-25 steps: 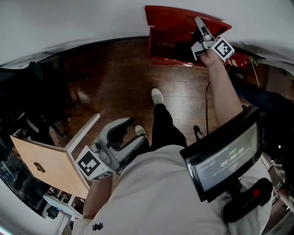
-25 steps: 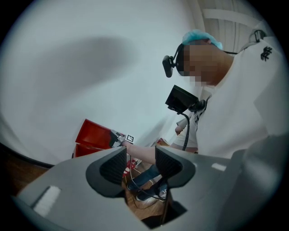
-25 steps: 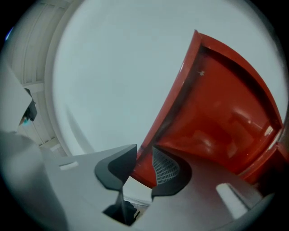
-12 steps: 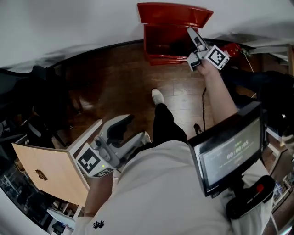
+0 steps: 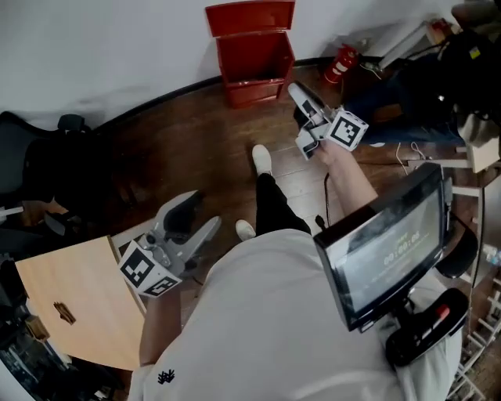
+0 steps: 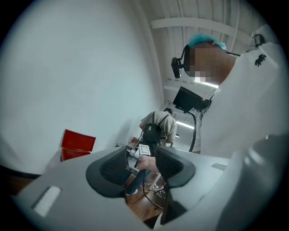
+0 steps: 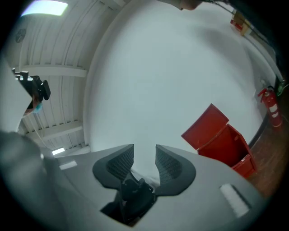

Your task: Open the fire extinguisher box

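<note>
Closest to me, my left gripper [image 5: 196,219] hangs low by my hip, just above a pale wooden board [image 5: 70,305]. Its jaws are apart with nothing in them; through the gap I only see my other hand way off.

Further out, my right gripper [image 5: 301,100] is held over the dark wood floor [image 5: 180,141], short of the box and not touching it. Its jaws are apart too and empty, with only white wall [image 7: 171,81] behind them.

Against that wall sits the fire extinguisher box [image 5: 254,56], on the floor. Its lid [image 5: 250,17] is swung up on the back edge and stands nearly upright against the wall, so the top is wide open. That's how the task wants it.

My read is that the opening part is settled and neither gripper has a job on the box right now. If anything's left, it's making sure the lid won't flop down, and it looks propped well enough.

The box is plain glossy red, sheet metal by the look of it, and boxy. The inside is dark and I can't tell what's in it. A red extinguisher [image 5: 340,63] stands on the floor to its right, a bit apart.
</note>
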Tool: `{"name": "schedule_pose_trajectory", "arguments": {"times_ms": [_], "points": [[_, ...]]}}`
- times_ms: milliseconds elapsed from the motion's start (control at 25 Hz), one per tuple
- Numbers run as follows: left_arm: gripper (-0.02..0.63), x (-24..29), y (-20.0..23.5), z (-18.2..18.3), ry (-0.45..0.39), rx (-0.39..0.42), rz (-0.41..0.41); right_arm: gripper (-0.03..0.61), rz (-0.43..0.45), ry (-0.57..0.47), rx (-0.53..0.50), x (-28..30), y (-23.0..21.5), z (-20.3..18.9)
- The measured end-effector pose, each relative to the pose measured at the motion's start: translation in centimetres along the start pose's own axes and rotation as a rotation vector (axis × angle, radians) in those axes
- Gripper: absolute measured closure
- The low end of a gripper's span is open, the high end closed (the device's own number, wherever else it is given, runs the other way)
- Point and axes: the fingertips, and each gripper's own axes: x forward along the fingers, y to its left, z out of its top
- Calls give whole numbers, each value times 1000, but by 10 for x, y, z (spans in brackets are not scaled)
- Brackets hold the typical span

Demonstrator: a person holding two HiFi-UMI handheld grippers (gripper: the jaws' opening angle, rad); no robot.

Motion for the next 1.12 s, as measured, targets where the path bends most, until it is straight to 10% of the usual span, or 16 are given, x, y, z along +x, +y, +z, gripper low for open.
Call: {"name": "schedule_pose_trajectory", "arguments": {"times_ms": [360,1120], "points": [[423,-42,184,-7,5,-125,201,448,96,287,80,151,-14,-116],[430,50,13,-60,25,-139,144,449,227,338,-96,-64,115,-49]]}}
